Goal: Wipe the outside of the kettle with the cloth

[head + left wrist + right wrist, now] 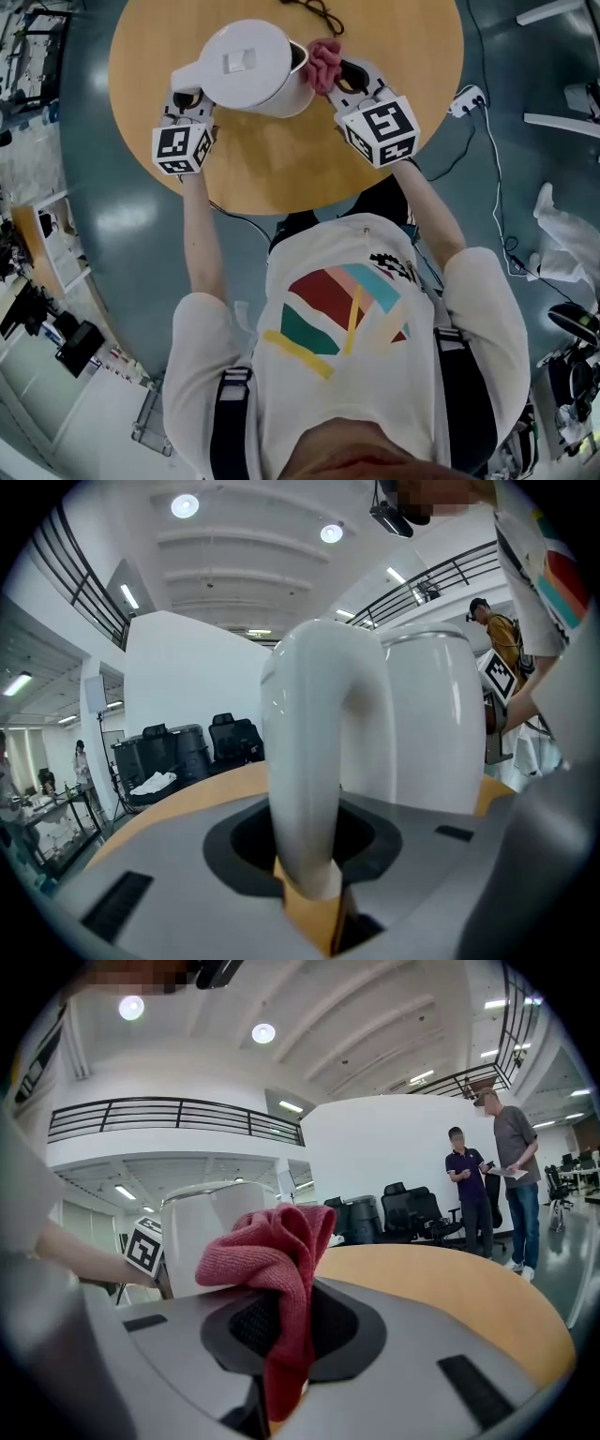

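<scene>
Shirt [347, 319]: seen closest under the head camera, pale with a coloured striped print; both forearms are stretched out over the desk [394, 56].
Left gripper [309, 892]: its jaws are drawn narrow and closed on the white handle [305, 761] of the kettle [248, 66]; the slot between them is filled by the handle.
Right gripper [281, 1372]: its jaws are pinched together on the red cloth [277, 1251], which is bunched above them and hangs down between them.
Kettle: stood upright with its lid on, on the round wooden desk, between the two grippers.
Cloth and kettle: the cloth is held right by the kettle's spout side; whether it touches cannot be told.
Head view alone: both marker cubes [380, 129] and a black cable [314, 11] at the desk's far edge are shown.
Right gripper view alone: two standing people [487, 1185] and dark office chairs [412, 1208] are shown beyond the desk.
</scene>
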`<act>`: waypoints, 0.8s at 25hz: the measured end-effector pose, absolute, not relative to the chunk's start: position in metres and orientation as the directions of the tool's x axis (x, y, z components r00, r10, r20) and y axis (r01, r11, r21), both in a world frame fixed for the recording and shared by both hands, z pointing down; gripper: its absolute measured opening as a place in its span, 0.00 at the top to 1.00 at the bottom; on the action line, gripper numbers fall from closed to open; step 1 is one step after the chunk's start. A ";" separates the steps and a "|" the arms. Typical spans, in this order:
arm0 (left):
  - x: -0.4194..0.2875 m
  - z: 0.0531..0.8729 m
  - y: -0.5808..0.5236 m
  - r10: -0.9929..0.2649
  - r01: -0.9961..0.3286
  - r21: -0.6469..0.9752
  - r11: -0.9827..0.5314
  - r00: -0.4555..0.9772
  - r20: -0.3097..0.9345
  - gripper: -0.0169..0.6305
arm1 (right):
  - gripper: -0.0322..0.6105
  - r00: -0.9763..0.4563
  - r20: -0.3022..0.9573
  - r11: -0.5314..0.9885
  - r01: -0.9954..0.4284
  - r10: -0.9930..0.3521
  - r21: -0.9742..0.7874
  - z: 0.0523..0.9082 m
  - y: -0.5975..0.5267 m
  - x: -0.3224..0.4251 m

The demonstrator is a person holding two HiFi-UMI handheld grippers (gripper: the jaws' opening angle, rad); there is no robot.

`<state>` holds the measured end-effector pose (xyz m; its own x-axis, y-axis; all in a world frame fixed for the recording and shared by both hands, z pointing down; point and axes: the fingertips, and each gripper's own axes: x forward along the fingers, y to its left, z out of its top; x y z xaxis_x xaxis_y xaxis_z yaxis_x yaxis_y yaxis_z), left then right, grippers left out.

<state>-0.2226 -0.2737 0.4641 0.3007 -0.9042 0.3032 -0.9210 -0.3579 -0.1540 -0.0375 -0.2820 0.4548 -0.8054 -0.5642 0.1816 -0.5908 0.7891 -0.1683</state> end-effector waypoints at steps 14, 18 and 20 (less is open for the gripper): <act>-0.226 0.461 -0.244 -0.893 -0.911 -0.145 -0.387 0.330 0.307 0.76 | 0.88 -0.676 0.207 0.651 -0.737 -0.707 -0.182 0.459 -0.245 -0.015; -0.221 0.458 -0.225 -0.877 -0.896 -0.116 -0.430 0.384 0.288 0.76 | 0.88 -0.647 0.207 0.623 -0.762 -0.734 -0.177 0.454 -0.208 -0.024; -0.220 0.456 -0.222 -0.877 -0.895 -0.113 -0.431 0.386 0.286 0.76 | 0.88 -0.640 0.203 0.615 -0.769 -0.741 -0.177 0.453 -0.194 -0.036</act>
